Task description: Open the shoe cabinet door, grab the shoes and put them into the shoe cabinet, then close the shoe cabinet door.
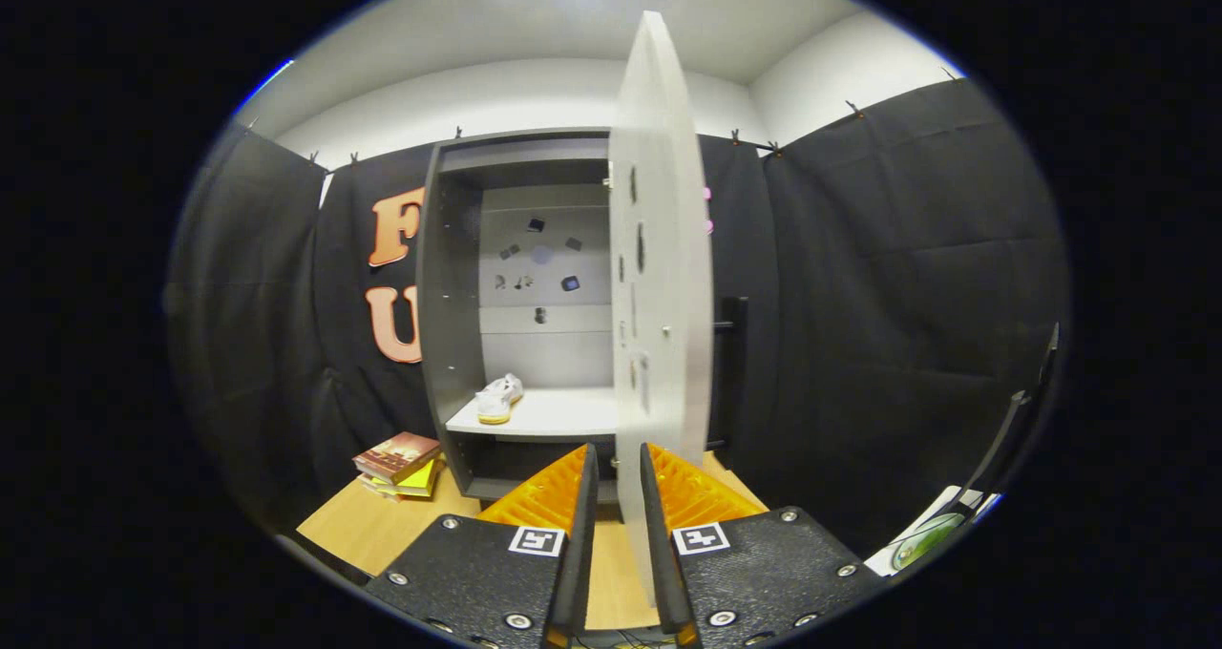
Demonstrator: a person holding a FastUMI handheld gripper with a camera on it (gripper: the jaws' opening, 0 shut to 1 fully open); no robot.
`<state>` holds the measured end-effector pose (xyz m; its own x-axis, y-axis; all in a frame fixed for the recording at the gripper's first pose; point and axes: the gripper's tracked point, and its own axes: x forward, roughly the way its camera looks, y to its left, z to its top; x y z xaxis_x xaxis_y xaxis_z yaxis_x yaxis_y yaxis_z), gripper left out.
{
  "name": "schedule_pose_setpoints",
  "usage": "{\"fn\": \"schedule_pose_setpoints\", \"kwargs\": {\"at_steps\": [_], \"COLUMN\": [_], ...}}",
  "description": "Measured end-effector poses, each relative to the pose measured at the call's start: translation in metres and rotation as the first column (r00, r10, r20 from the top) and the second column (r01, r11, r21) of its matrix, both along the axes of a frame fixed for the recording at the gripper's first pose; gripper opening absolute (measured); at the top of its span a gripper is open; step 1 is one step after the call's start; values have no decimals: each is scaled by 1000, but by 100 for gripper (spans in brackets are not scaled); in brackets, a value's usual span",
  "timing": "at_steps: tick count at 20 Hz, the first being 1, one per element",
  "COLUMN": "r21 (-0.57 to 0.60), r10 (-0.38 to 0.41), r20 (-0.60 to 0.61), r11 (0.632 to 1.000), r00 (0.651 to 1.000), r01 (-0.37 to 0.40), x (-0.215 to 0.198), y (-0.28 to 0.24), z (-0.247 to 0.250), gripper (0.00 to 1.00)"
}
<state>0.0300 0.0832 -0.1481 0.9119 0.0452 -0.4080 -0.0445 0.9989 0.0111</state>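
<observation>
Gripping the open cabinet door's (661, 277) lower edge, gripper (619, 472) fingers pinch it from both sides; 1 white shoe (498, 399) sits on the cabinet (449, 324) shelf beyond, books (399, 463) beside.

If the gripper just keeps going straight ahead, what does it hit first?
Probably the open cabinet door: its edge stands between the gripper's slightly parted fingers, though depth is unclear.
</observation>
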Motion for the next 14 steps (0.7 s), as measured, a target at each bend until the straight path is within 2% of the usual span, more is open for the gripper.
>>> {"fn": "schedule_pose_setpoints", "kwargs": {"at_steps": [4, 7, 10, 14], "r21": [-12, -12, -18, -13], "r10": [85, 129, 171, 174], "r20": [-38, -66, -101, -193], "r11": [996, 991, 985, 984], "r00": [996, 989, 980, 966], "r01": [-86, -130, -173, -179], "x": [-5, -8, -10, -23], "y": [15, 25, 30, 31], "z": [-11, -18, -29, -48], "gripper": [33, 57, 73, 83]}}
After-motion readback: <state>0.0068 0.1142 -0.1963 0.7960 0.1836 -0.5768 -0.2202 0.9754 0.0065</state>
